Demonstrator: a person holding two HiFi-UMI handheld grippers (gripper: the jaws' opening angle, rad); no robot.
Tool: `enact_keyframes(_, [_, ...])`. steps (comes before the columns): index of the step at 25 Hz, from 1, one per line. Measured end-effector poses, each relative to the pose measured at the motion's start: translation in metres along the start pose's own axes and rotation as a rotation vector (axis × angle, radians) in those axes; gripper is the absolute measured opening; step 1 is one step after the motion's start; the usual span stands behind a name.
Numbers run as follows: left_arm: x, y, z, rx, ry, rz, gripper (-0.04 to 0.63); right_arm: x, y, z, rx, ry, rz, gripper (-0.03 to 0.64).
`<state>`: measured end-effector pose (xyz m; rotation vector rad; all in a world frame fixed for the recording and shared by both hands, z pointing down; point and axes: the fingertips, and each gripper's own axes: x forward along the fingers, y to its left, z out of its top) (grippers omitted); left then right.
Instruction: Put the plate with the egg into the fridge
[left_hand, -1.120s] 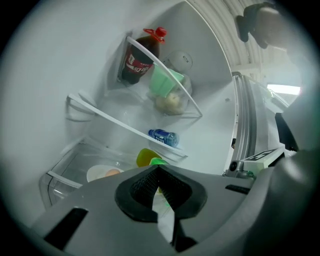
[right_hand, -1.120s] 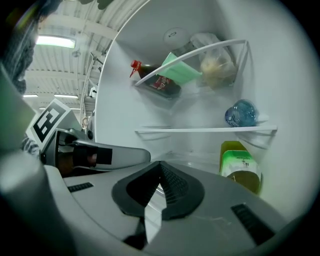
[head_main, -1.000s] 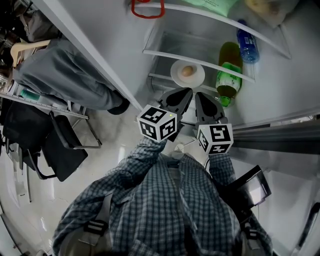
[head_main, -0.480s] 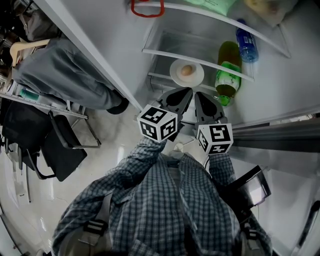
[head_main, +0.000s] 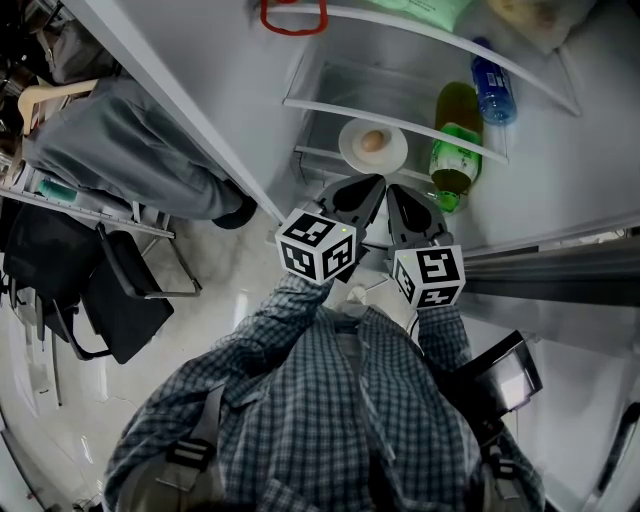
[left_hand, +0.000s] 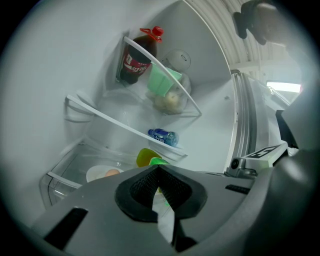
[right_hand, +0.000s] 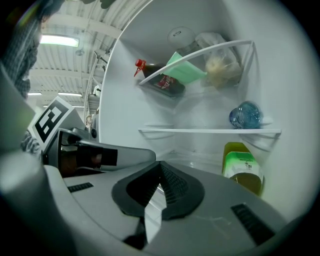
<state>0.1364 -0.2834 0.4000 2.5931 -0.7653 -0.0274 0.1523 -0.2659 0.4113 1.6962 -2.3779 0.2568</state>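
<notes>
White fridge (head_main: 250, 90) walls and clear shelves fill our view. We see the plate (head_main: 350, 152) with the egg (head_main: 373, 142) on it, sitting on a low shelf inside, just beside a green bottle (head_main: 452, 145). A blue bottle (head_main: 494, 88) lies on the shelf above. Our left tongs (head_main: 376, 182) and right tongs (head_main: 392, 190) hang side by side near the plate, not touching it. Both are pinched closed with nothing in them.

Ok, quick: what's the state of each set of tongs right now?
Left tongs: closed, holding nothing.
Right tongs: closed, holding nothing.
</notes>
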Motion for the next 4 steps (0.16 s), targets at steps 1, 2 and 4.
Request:
enact_keyframes(1, [0.0002, 0.0004, 0.0, -0.001, 0.0, 0.0, 0.006, 0.0006, 0.0001, -0.0005, -0.002, 0.003, 0.002, 0.006])
enact_keyframes(2, [0.0005, 0.0009, 0.0001, -0.001, 0.0, 0.0, 0.006, 0.0013, 0.0002, -0.0009, -0.004, 0.005, 0.004, 0.006])
enact_keyframes(4, [0.001, 0.0019, 0.0005, -0.003, -0.001, 0.001, 0.006, 0.0026, 0.0004, -0.0017, -0.011, 0.011, 0.007, 0.006])
